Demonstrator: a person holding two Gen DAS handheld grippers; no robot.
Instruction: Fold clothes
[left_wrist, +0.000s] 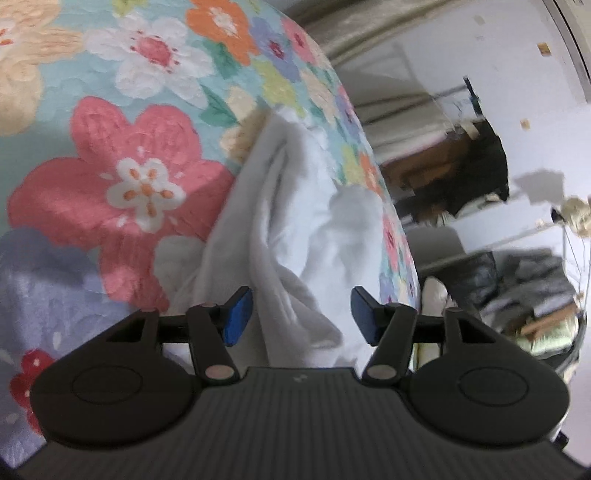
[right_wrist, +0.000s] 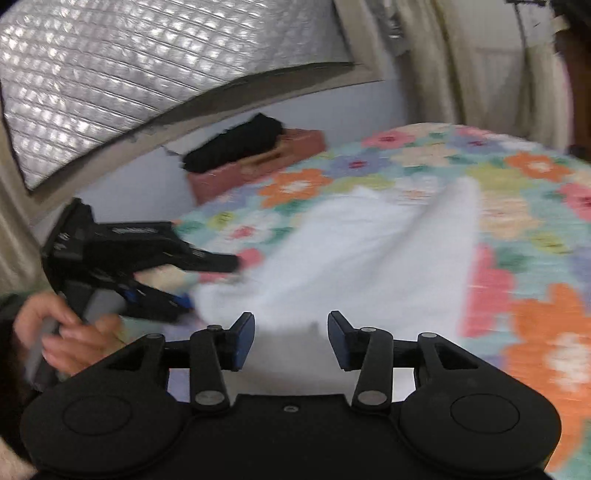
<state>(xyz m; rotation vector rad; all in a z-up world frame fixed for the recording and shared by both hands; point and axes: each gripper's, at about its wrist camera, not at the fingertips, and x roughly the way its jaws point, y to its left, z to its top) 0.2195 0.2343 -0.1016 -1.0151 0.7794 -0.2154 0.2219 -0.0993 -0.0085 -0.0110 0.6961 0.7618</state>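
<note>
A white garment (left_wrist: 295, 229) lies rumpled on a floral bedspread (left_wrist: 122, 147). My left gripper (left_wrist: 301, 314) is open, its blue pads either side of a fold at the garment's near edge, nothing clamped. In the right wrist view the same garment (right_wrist: 369, 251) spreads across the bedspread (right_wrist: 535, 229). My right gripper (right_wrist: 291, 339) is open just above the garment's near edge. The left gripper (right_wrist: 214, 280) also shows there at the left, held by a hand (right_wrist: 70, 332), its fingers open at the garment's left edge.
A reddish box (right_wrist: 255, 162) with a black item (right_wrist: 236, 140) on it stands beyond the bed by the wall. A quilted silver window cover (right_wrist: 147, 62) and curtains (right_wrist: 461, 62) are behind. The bed edge and cluttered floor items (left_wrist: 517, 295) lie to the right in the left wrist view.
</note>
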